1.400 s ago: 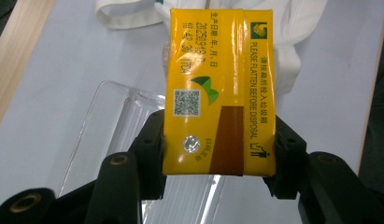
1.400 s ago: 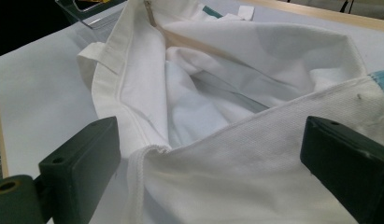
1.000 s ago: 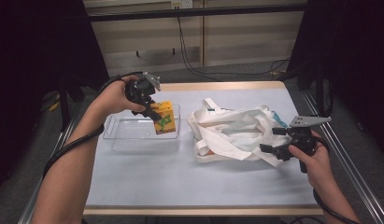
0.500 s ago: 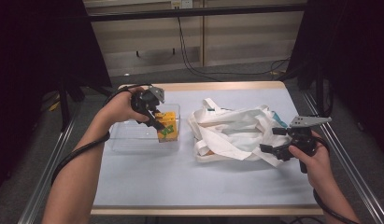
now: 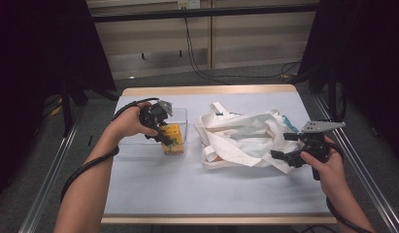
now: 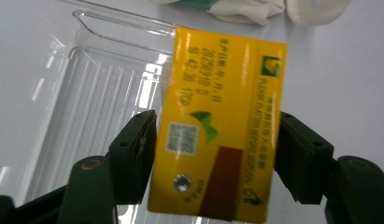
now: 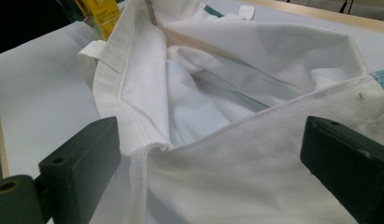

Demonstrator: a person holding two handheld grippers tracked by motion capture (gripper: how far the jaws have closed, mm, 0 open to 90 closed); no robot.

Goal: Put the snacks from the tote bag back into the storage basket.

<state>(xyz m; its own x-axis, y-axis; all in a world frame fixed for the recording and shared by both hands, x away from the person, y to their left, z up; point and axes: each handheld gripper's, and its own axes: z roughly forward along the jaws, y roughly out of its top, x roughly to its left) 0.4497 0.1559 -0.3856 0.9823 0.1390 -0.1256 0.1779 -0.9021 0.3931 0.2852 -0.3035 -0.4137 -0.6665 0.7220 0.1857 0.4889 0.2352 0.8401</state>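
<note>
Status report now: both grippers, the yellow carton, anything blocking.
Left gripper jaws just opening, yellow carton between them, down in the clear tray. Right gripper open at the white bag. Nothing blocking.

Bare forearms, no sleeves. Black left tongs (image 5: 164,138) with blocky pads (image 6: 133,154), a brass-ringed screw hole and a trailing black cable (image 5: 85,167); black right tongs (image 5: 283,145) carry a grey three-cornered plate (image 5: 322,126).

Table (image 5: 153,194): wooden edge, light grey cover on top.
Clear tray (image 5: 134,145): lies on the cover, under and to the left of the left jaws.
White cloth bag (image 5: 241,138): lies crumpled on the cover, its edge between the right jaws.
</note>
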